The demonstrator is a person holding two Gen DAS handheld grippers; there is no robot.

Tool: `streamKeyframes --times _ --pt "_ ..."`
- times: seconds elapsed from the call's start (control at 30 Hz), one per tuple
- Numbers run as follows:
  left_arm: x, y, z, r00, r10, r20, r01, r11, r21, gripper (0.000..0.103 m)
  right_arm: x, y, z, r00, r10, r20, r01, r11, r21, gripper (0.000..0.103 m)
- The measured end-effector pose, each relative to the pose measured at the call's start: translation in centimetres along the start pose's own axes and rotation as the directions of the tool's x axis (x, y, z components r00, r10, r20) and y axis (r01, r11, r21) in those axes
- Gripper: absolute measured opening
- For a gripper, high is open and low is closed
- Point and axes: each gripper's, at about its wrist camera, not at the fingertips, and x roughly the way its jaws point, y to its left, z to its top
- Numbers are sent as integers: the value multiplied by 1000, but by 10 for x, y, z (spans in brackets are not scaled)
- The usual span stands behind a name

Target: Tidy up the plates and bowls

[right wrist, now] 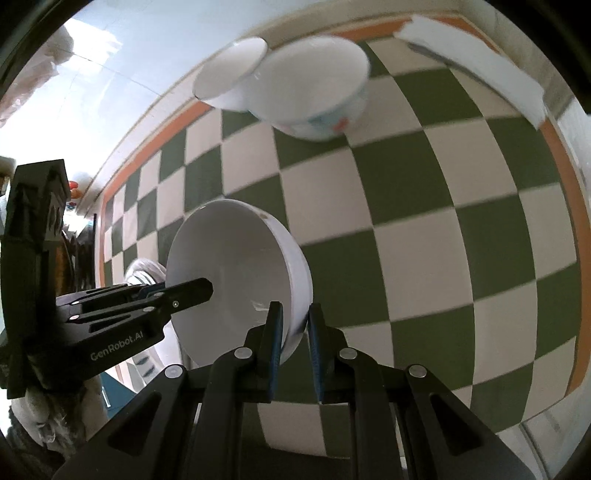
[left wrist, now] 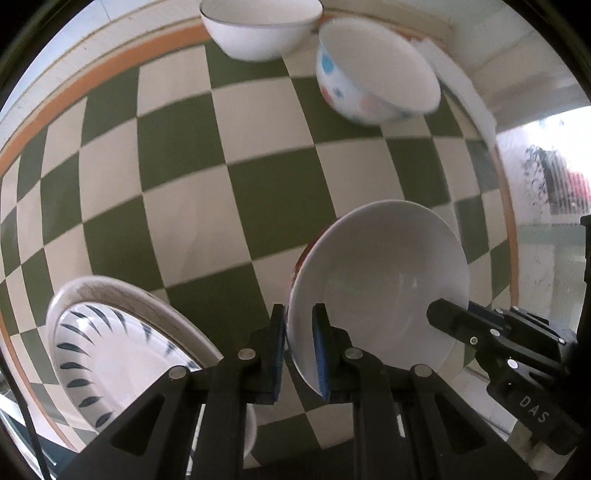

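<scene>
above the green-and-cream checkered bench (left wrist: 258, 206), one item carried, others resting.

- white bowl (left wrist: 380, 284): held off the bench by both grippers, one on each side of its rim. outer wall mostly hidden; a sliver of reddish pattern shows at its left edge in the left wrist view.
- left gripper (left wrist: 299, 343): jaws clamped on the white bowl's rim, one blue pad inside, one outside.
- right gripper (right wrist: 295, 332): jaws likewise closed on the rim of the same bowl (right wrist: 236, 273); seen from the left wrist camera only its finger ends show.
- patterned bowl (left wrist: 376, 74): beyond the white bowl, toward the far bench edge, blue and pink spots, blurred.
- plain bowl (left wrist: 258, 29): just beside the patterned bowl, top cut off by the frame; whether they touch cannot be told.
- plate with dark blue leaf marks (left wrist: 122, 343): left of the white bowl, partly hidden by the gripper body.
- white flat object (right wrist: 476, 62): at the far corner, blurred, kind unclear.
</scene>
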Motion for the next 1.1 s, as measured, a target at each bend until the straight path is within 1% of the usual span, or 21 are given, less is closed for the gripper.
streamKeyframes --times 0.2,0.4,0.47,0.57,0.67,0.73,0.83,0.87,0.9,0.93,0.97,1.0,1.03,1.1 --pt "17 -11 -5 999 14 -39 -13 1000 16 12 12 -17 -9 1000 -6 -27 7 1000 17 15" --pt "33 -22 1 997 40 -61 -39 999 18 12 23 -25 -13 998 -9 -56 11 1000 23 15" --pt "34 -22 3 997 45 -66 -44 999 17 12 26 -27 -12 998 -3 -64 5 1000 26 15" --pt "30 -21 5 997 35 -67 -34 999 7 12 27 -32 -8 997 19 -79 -16 999 40 15" --pt "11 -21 6 999 42 -32 -42 999 3 12 17 -40 -3 997 41 -73 -37 998 56 15" --pt "-8 -20 8 1000 31 4 -31 1000 -5 12 4 -41 1 997 49 -57 -46 997 55 15" --pt "-44 -23 22 996 18 85 -17 1000 -5 13 -30 -47 14 998 55 -2 -55 997 59 15" --pt "-57 -25 32 994 6 110 -6 1000 -4 16 -38 -48 20 998 59 11 -60 996 59 16" --pt "-63 -25 40 993 -5 121 5 1000 -2 20 -49 -49 29 997 66 33 -68 996 64 23" --pt "-70 -25 51 990 -13 137 14 1000 -7 21 -56 -49 36 996 72 50 -75 995 64 36" --pt "-74 -22 61 988 -9 153 12 1000 -20 23 -64 -49 47 994 85 72 -89 994 55 44" --pt "-76 -19 77 987 -5 162 11 999 -39 26 -68 -48 57 992 93 85 -97 994 46 57" --pt "-74 -17 89 988 -16 156 24 998 -50 26 -71 -48 67 991 92 96 -97 994 43 64" --pt "-64 -12 114 991 -48 121 58 995 -80 26 -73 -48 88 988 98 121 -103 994 35 66"
